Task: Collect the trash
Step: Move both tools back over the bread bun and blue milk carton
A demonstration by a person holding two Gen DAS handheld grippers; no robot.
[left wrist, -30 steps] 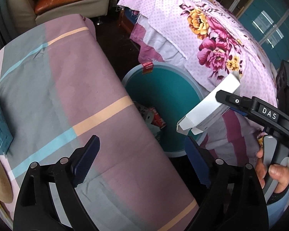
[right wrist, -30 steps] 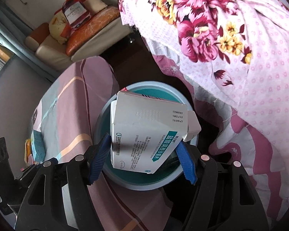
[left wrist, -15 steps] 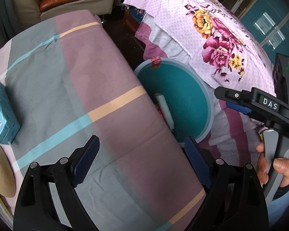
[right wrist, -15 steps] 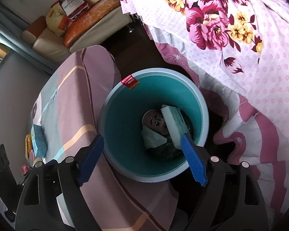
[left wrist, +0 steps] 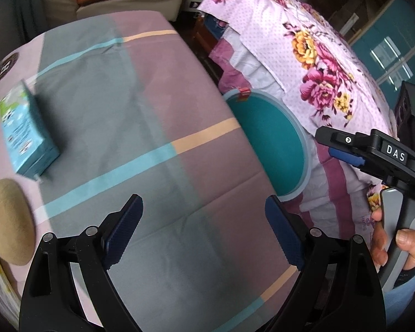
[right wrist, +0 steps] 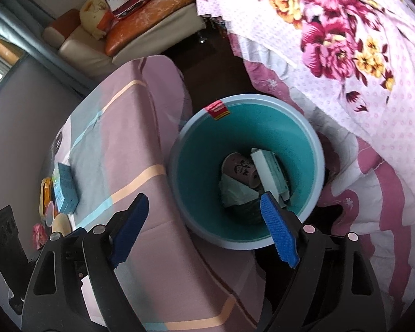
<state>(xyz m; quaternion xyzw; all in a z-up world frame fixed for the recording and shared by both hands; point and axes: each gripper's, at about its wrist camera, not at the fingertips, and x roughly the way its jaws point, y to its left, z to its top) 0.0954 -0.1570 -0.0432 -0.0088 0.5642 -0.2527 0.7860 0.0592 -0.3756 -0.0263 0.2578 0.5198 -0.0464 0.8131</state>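
A teal bin [right wrist: 246,127] with a pale blue rim stands on the floor between the table and the bed; it also shows in the left wrist view [left wrist: 265,138]. Inside lie a white medicine box [right wrist: 269,173], a pink cup [right wrist: 239,170] and crumpled pale wrapping [right wrist: 235,193]. My right gripper [right wrist: 204,232] is open and empty above the bin's near rim. My left gripper [left wrist: 204,235] is open and empty over the tablecloth. A teal carton [left wrist: 25,135] lies on the table to the left; it also shows in the right wrist view [right wrist: 65,191].
The striped tablecloth [left wrist: 152,110] covers the table. A tan round pad [left wrist: 8,221] lies at its left edge. A floral bed cover [right wrist: 332,41] hangs right of the bin. A sofa [right wrist: 141,33] stands behind. The right gripper's body [left wrist: 373,152] shows in the left wrist view.
My right gripper opened and the white medicine box dropped into the bin. My left gripper swung left over the table, bringing the teal carton further into view.
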